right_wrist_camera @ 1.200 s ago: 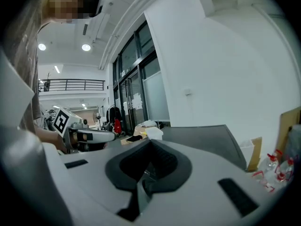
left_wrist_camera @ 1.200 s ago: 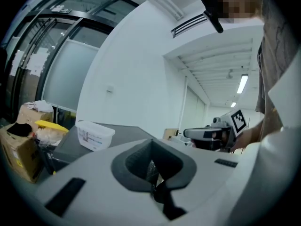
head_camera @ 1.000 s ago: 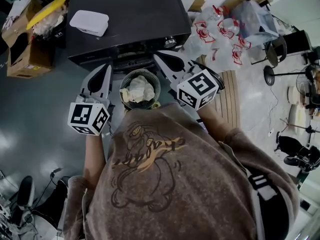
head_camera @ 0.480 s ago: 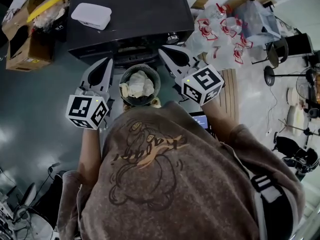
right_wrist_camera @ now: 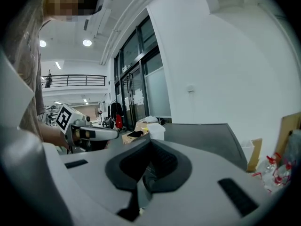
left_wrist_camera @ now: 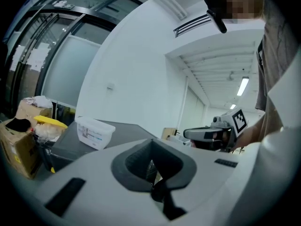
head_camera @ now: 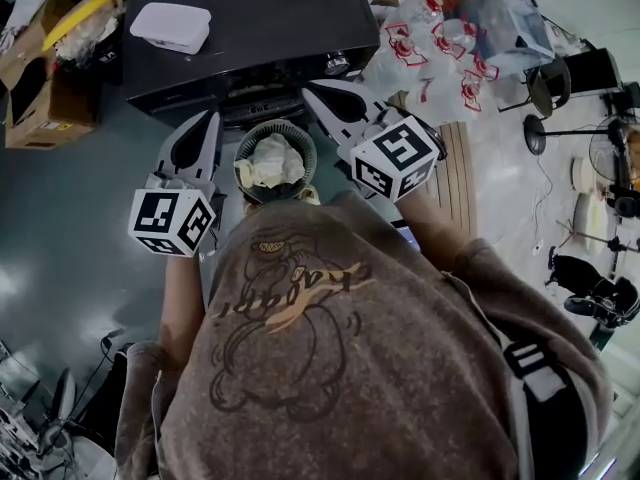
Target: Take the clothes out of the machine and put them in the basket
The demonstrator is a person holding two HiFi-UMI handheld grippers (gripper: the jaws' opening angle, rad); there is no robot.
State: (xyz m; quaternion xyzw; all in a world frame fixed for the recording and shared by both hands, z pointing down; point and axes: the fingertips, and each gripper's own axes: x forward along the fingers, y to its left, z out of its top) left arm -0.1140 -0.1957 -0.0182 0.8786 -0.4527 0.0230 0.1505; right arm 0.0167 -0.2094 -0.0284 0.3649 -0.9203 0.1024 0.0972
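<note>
A round grey basket (head_camera: 303,140) stands on the floor in front of the black machine (head_camera: 250,18), with cream-coloured clothes (head_camera: 270,160) bunched inside it. My left gripper (head_camera: 207,123) hangs just left of the basket, its jaws shut and empty. The right gripper (head_camera: 312,92) hangs at the basket's right, above the machine's front edge, and is also shut with nothing in it. In the left gripper view the closed jaws (left_wrist_camera: 154,180) face the machine top (left_wrist_camera: 127,134) and the right gripper (left_wrist_camera: 207,134). The right gripper view shows its closed jaws (right_wrist_camera: 141,182) and the left gripper (right_wrist_camera: 91,133). The machine's opening is hidden.
A white plastic box (head_camera: 170,26) lies on the machine top. Cardboard boxes (head_camera: 40,98) stand at the machine's left. Clear bags with red ties (head_camera: 440,58) are piled at its right, by a wooden board (head_camera: 465,183). The person's torso fills the lower head view.
</note>
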